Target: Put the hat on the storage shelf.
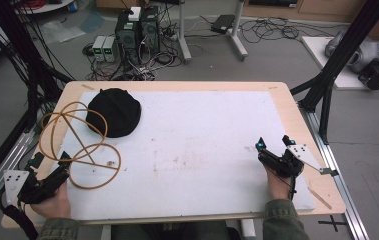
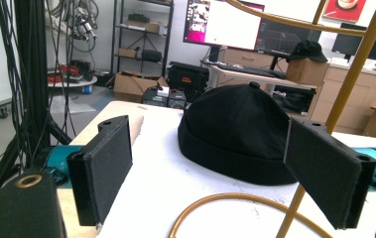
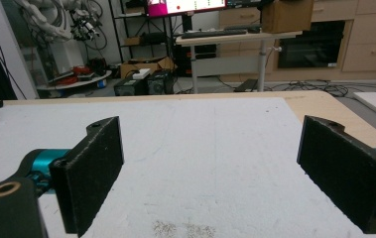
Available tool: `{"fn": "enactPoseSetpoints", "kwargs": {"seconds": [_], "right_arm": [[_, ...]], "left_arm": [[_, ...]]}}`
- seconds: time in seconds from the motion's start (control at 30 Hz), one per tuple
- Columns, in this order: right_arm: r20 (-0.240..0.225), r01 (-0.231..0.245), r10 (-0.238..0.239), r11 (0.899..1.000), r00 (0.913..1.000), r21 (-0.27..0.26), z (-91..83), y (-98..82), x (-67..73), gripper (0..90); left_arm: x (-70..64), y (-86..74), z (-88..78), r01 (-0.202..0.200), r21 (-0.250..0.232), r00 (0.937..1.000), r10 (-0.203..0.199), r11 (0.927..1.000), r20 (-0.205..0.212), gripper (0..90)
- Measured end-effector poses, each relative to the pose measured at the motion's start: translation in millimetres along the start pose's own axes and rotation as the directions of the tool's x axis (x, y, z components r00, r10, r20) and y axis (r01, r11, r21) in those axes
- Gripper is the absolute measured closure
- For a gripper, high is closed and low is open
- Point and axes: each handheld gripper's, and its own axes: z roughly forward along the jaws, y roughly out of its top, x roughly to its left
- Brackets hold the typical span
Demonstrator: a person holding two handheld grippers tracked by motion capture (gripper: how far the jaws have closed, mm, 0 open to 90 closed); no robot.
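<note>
Your left gripper [image 1: 52, 167] rests at the surface's [image 1: 202, 145] near left, spread beside the gold wire stand [image 1: 79, 150] with the black cap [image 2: 240, 139] beyond, while your right gripper [image 3: 215, 168] gapes over bare white surface at the near right.

Matt black cloth cap [image 1: 114, 113], glossy gold metal wire stand [image 1: 77, 145], rough white foam mat [image 1: 202, 150], wood table [image 1: 297, 117]
</note>
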Motion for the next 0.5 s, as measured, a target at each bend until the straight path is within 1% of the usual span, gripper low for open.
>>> {"fn": "enactPoseSetpoints", "kwargs": {"seconds": [0.23, 0.3, 0.5], "right_arm": [[0.002, -0.002, 0.002, 1.000, 1.0000, 0.001, -0.4, 0.1, 0.4, 10.0], [0.003, 0.007, -0.006, 1.000, 1.0000, -0.007, 0.0, 0.2, -0.5, 10.0], [0.001, -0.004, 0.004, 1.000, 1.0000, -0.002, -0.5, 0.3, -0.4, 10.0]], "left_arm": [[0.5, 0.2, -0.4, 0.002, 0.001, 1.0000, -0.002, 1.0000, -0.002, 19.1], [0.1, 0.2, -0.2, 0.002, -0.001, 1.0000, -0.002, 1.0000, -0.002, 19.1], [0.4, 0.2, -0.2, 0.001, 0.001, 1.0000, -0.001, 1.0000, 0.000, 19.0]]}}
